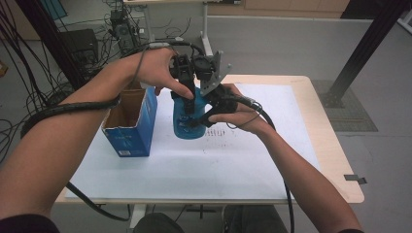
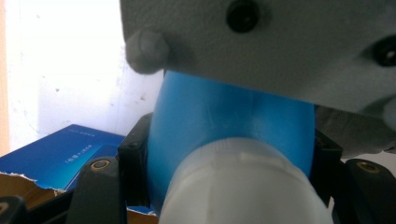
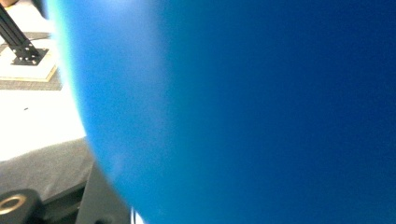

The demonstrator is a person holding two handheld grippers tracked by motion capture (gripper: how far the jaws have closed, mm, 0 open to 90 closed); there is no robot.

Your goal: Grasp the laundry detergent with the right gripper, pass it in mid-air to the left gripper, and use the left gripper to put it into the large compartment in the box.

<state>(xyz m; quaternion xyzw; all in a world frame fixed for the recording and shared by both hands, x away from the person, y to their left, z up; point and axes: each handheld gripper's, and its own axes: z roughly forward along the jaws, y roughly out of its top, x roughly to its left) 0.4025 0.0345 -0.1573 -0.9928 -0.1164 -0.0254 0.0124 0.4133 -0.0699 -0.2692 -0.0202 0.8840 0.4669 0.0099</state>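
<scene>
Blue bottle (image 1: pixel 187 119) standing upright on the bench (image 1: pixel 311 111); left gripper (image 1: pixel 187 73) is clasping its white-capped neck from above, right gripper (image 1: pixel 209 109) is clasping its body sideways.

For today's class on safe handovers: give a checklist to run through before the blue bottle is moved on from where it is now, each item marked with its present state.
1. Left gripper closed around the blue bottle near its white cap: ok.
2. Right gripper against the bottle's body: ok; firmness cannot tell.
3. Bottle upright: ok.
4. Bottle apart from the open blue box: ok.
5. Cap tight: cannot tell.
6. Bottle lifted off the table: cannot tell.
</scene>
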